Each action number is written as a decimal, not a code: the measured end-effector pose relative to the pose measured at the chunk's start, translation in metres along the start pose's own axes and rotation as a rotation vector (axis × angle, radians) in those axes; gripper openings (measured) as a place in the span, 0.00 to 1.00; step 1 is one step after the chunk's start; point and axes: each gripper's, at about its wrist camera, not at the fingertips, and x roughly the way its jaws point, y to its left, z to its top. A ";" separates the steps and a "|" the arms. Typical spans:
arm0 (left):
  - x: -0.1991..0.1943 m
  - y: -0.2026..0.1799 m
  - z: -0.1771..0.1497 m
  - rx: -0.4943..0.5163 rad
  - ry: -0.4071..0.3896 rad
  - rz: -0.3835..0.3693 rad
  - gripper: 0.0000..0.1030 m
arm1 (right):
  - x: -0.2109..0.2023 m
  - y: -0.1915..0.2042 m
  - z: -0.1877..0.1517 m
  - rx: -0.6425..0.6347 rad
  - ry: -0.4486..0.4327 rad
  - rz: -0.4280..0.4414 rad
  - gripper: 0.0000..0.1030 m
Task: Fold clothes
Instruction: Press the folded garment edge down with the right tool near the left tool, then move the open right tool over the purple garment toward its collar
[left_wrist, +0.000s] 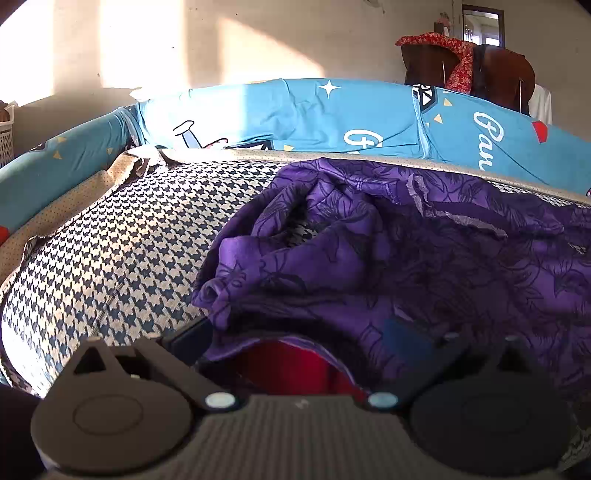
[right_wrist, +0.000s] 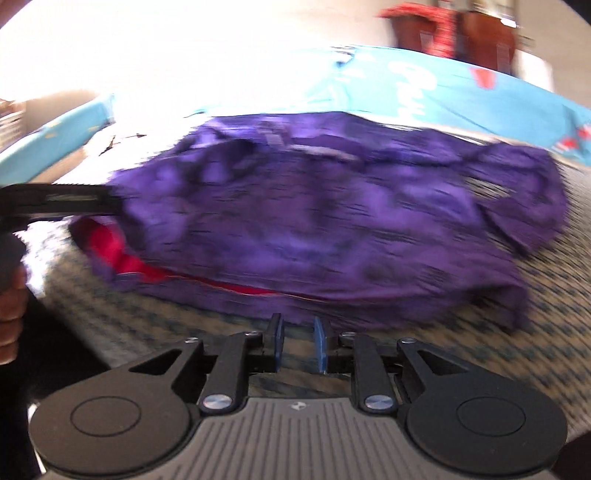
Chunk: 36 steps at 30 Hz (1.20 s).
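A purple garment with a dark floral print and a red lining lies crumpled on the houndstooth bed cover. My left gripper is open wide at its near hem. The cloth drapes over both fingers, and only a dark left finger and a blue right pad show. The right wrist view is motion-blurred. It shows the purple garment ahead and the left gripper at its left edge. My right gripper hovers just short of the near hem, its blue pads a narrow gap apart with nothing between them.
A rolled blue printed quilt borders the bed at the back and left. Behind it stands a brown chair draped with red cloth. A white basket sits at the far left. A hand holds the left gripper's handle.
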 end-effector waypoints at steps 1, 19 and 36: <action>0.002 0.000 0.001 -0.003 0.001 -0.001 1.00 | -0.001 -0.007 -0.001 0.024 0.000 -0.034 0.19; 0.019 -0.006 -0.001 -0.063 0.075 -0.017 1.00 | -0.005 -0.091 -0.007 0.248 -0.015 -0.401 0.27; 0.027 -0.006 -0.003 -0.092 0.105 -0.002 1.00 | 0.012 -0.091 0.001 0.229 -0.043 -0.362 0.37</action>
